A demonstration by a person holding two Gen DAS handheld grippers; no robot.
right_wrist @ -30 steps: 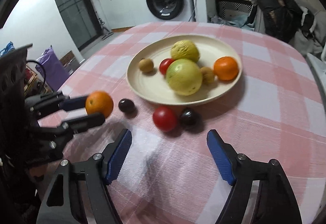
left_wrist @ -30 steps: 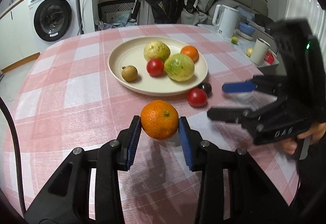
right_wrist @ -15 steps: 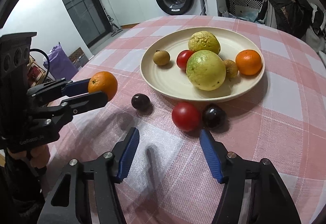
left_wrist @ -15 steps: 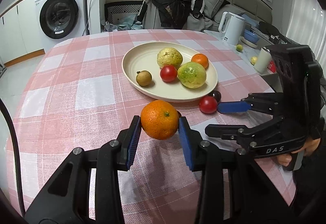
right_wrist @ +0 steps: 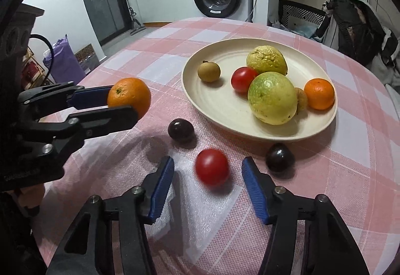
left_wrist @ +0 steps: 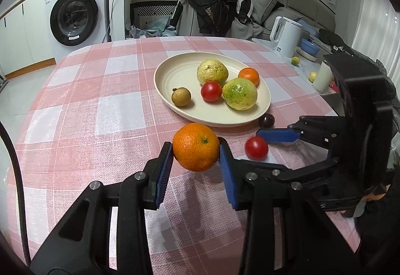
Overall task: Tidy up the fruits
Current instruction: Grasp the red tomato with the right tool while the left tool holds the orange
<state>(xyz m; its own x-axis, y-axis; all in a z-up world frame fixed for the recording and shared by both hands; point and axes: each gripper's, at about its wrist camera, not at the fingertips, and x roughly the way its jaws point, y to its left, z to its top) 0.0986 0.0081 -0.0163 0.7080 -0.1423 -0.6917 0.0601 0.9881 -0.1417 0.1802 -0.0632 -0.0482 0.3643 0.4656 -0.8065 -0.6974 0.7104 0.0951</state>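
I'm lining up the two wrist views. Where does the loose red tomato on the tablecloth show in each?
Left wrist: red tomato right of centre, beside the right gripper.
Right wrist: low centre, between that gripper's open fingers.
Shared landmark: the cream plate.

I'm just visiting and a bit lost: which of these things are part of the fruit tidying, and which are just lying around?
Part of the job:
- orange held in the left gripper
- loose red tomato between the open right gripper's fingers
- two dark plums on the cloth
- plate already holding fruit

Just lying about:
- washing machine
- kettle
- clothes heap
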